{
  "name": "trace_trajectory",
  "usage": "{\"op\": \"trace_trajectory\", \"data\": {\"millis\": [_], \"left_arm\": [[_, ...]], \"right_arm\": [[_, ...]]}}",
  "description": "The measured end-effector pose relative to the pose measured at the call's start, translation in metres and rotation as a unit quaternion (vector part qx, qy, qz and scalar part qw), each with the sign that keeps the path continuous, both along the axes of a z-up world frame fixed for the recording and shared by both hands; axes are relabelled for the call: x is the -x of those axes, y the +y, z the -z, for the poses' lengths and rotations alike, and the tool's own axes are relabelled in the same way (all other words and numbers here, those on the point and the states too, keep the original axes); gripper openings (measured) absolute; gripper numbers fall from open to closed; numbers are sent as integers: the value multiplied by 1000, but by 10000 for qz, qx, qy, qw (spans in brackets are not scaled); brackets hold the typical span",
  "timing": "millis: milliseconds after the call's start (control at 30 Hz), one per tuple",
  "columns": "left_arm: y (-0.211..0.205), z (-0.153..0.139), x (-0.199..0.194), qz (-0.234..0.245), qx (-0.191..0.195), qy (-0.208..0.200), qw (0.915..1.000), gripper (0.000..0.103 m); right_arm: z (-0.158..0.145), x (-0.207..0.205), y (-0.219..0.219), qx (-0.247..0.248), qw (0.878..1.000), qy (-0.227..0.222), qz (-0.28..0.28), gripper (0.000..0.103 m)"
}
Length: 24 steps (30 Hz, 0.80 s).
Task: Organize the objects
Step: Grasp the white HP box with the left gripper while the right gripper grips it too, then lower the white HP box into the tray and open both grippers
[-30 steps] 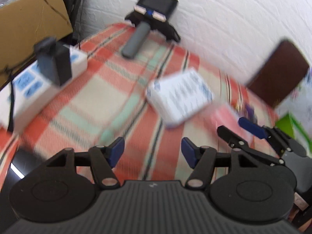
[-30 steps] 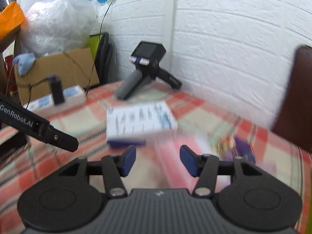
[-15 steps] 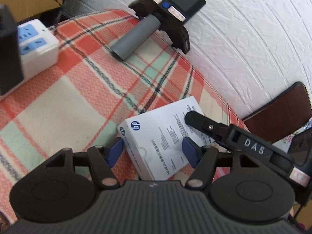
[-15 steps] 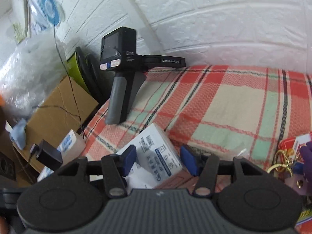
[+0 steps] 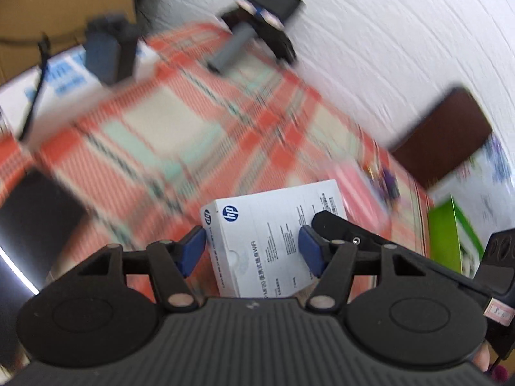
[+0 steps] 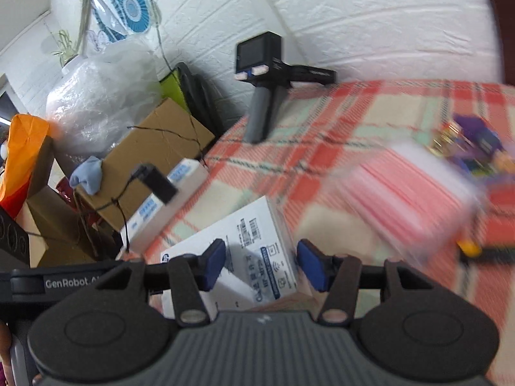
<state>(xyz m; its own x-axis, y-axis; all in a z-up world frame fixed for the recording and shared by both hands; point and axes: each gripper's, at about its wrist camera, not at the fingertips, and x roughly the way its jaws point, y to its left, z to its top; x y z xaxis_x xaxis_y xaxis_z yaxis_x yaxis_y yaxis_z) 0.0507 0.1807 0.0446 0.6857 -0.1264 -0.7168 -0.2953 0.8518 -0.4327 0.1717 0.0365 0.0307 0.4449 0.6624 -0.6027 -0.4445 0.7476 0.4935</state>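
Since half a second ago the white box (image 5: pixel 273 241) has come up with both grippers, and the checked tabletop (image 5: pixel 154 135) behind it now streaks with motion blur while the box itself stays sharp.

In the left wrist view the box sits between the blue pads of the left gripper (image 5: pixel 252 246); the left pad presses its near edge, the right pad lies over its printed top, so I cannot tell whether this gripper truly clamps it. A finger of the right gripper (image 5: pixel 351 236) reaches in from the right and rests on the box. Further back a black handheld camera (image 5: pixel 257 29) stands by the white wall, and a power strip (image 5: pixel 64 74) lies at the left edge.

In the right wrist view the right gripper (image 6: pixel 260 268) stands fairly wide, the box's end between its pads, the left pad on the top face and a gap at the right pad. A pink pack (image 6: pixel 408 193) and a bunch of keys (image 6: pixel 466 141) lie blurred to the right.

Judging by this, the box is being carried jointly to a new spot, and the hold looks loose, so it could slip
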Motion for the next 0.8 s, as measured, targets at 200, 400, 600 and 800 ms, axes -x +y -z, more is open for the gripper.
{"op": "trace_trajectory", "data": {"millis": [200, 400, 600, 800], "left_arm": [[-80, 20, 3, 992, -61, 269, 9947, 66], [-176, -2, -24, 2267, -269, -44, 9736, 66], [-269, -49, -80, 3033, -530, -1087, 9452, 65], [-328, -51, -144, 3269, -394, -1272, 9356, 64]], "right_arm": [[25, 54, -85, 125, 9961, 333, 807, 50], [6, 99, -187, -60, 9784, -104, 2065, 50], [-31, 90, -285, -444, 9402, -907, 3252, 50], [-37, 35, -346, -285, 9090, -1458, 3895, 48]]}}
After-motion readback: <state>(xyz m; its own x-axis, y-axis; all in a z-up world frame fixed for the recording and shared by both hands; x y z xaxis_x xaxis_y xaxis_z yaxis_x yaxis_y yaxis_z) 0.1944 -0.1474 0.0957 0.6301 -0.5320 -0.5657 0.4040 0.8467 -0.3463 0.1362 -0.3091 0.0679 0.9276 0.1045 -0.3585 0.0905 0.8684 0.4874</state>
